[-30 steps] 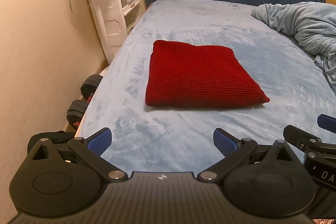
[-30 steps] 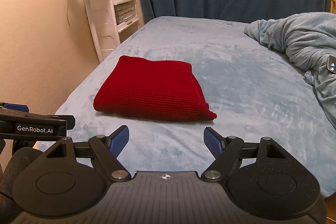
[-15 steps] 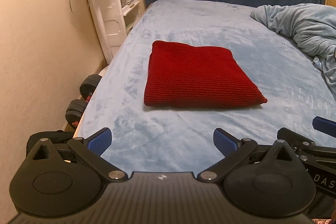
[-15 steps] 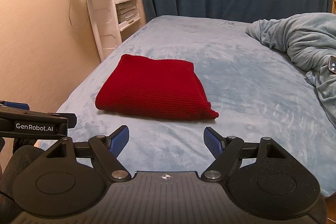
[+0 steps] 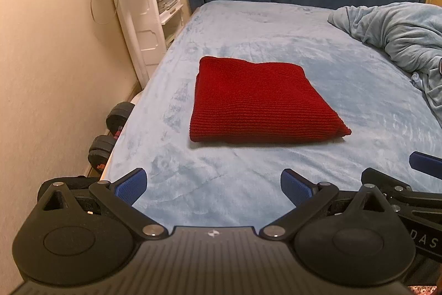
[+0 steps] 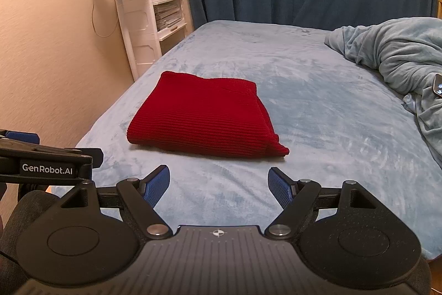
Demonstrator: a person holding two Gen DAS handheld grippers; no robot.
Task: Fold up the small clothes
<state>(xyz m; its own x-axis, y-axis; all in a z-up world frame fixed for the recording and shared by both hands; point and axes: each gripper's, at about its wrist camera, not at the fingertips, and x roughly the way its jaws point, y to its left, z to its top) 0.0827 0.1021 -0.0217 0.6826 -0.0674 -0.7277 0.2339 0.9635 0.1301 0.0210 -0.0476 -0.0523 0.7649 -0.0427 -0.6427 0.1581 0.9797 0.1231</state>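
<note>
Claws, left (image 5: pixel 212 185) and right (image 6: pixel 219 185), both released, grasping nothing, hovering short of red knit (image 5: pixel 259 101) lying folded at twelve o'clock on bed (image 5: pixel 345 68), probably finishing.

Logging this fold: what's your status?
Left gripper and right gripper open, empty. Red knitted garment folded flat on light blue bed. Nothing in the way.
</note>
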